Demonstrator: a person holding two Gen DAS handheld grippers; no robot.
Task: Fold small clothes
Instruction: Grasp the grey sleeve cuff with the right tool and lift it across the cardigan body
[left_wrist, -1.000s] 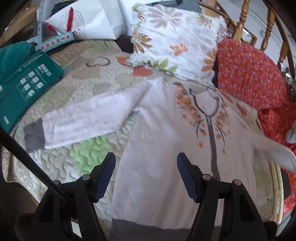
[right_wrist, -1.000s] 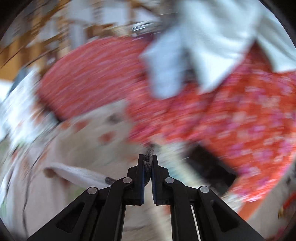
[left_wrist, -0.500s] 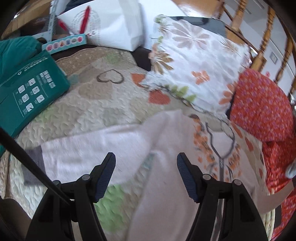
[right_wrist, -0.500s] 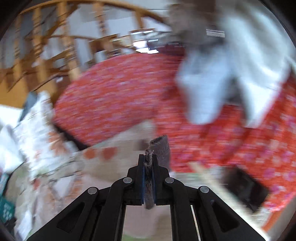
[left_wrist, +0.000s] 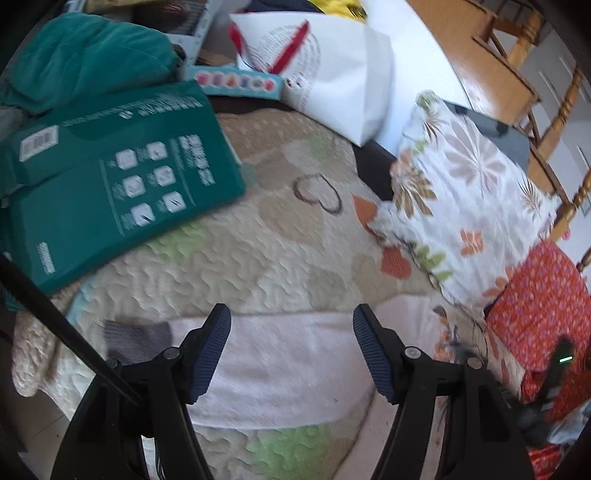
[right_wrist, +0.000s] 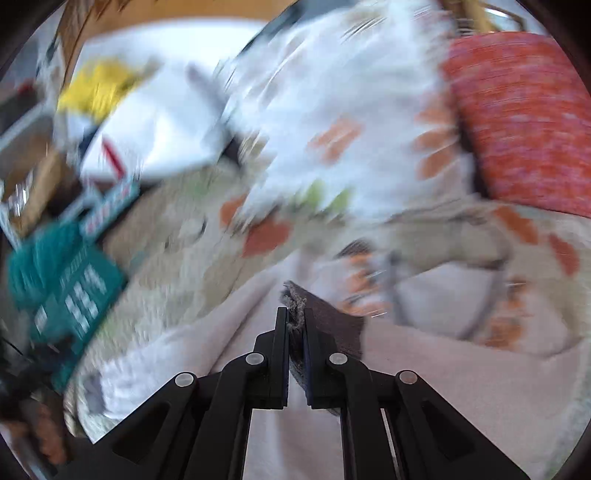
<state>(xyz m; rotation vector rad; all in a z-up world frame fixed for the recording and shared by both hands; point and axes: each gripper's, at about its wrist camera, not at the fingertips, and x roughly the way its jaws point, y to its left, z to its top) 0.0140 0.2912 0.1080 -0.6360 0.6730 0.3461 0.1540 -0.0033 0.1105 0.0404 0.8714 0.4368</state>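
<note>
A small pale pink sweater with grey cuffs and an orange tree print lies on the quilted bed cover (left_wrist: 258, 251). In the left wrist view its left sleeve (left_wrist: 280, 365) lies flat with its grey cuff (left_wrist: 136, 338) at the left. My left gripper (left_wrist: 291, 343) is open and empty, just above that sleeve. In the right wrist view, which is blurred, my right gripper (right_wrist: 294, 325) is shut on the sweater's other grey cuff (right_wrist: 325, 321) and holds it over the sweater's body (right_wrist: 443, 387).
A green box (left_wrist: 110, 192) and a teal cloth (left_wrist: 85, 55) lie at the left. A white paper bag (left_wrist: 332, 81) and a floral pillow (left_wrist: 461, 206) stand at the back. Red flowered cushions (left_wrist: 543, 314) lie at the right, with wooden chairs behind them.
My left gripper has moved left from the sweater's body to over the left sleeve. My right gripper has swung left with the grey cuff from the red cushions to over the sweater's body.
</note>
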